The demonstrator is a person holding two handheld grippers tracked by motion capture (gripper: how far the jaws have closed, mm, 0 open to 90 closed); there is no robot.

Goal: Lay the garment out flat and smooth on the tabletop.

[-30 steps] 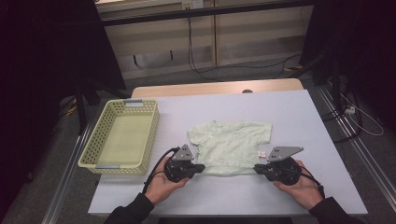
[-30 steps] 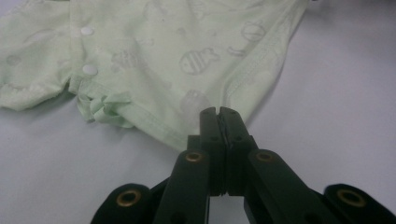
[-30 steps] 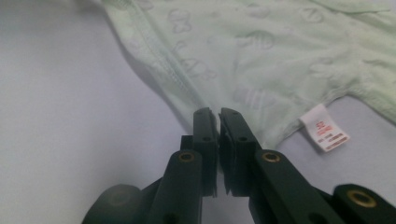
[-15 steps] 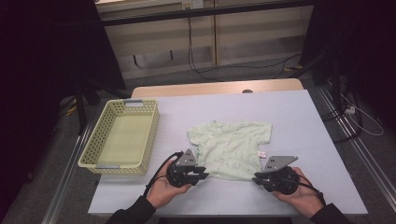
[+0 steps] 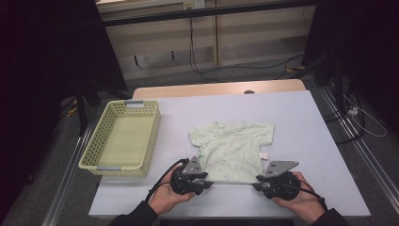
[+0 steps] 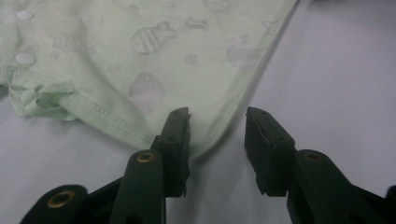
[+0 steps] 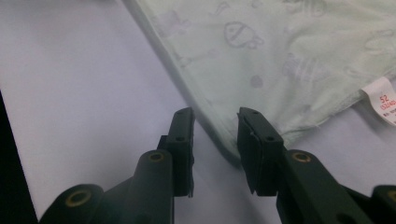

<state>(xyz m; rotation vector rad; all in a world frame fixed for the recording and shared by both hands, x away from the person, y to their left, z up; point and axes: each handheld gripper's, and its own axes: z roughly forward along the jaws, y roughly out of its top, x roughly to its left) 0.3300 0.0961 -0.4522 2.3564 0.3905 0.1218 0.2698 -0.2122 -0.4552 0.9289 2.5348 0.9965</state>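
A pale green baby shirt (image 5: 233, 148) with a faint fish print lies spread flat on the white table (image 5: 301, 122), neck away from me. My left gripper (image 5: 209, 181) is at the hem's near left corner. Its jaws have just been opening, and the hem corner (image 6: 205, 135) lies loose between them under my left gripper (image 6: 218, 121). My right gripper (image 5: 256, 183) is at the near right corner. Its jaws have also just been opening, with the hem edge (image 7: 219, 135) running between them at my right gripper (image 7: 215, 119), unpressed. A white size label (image 7: 383, 105) sticks out of the side seam.
A yellow perforated basket (image 5: 120, 167) stands empty at the table's left side. A wooden strip (image 5: 216, 88) borders the table's far edge, with cables on the floor beyond. A metal rail (image 5: 371, 160) runs along the right of the table.
Both hands sit a little nearer the table's front edge than a second ago. The shirt has stayed spread flat.
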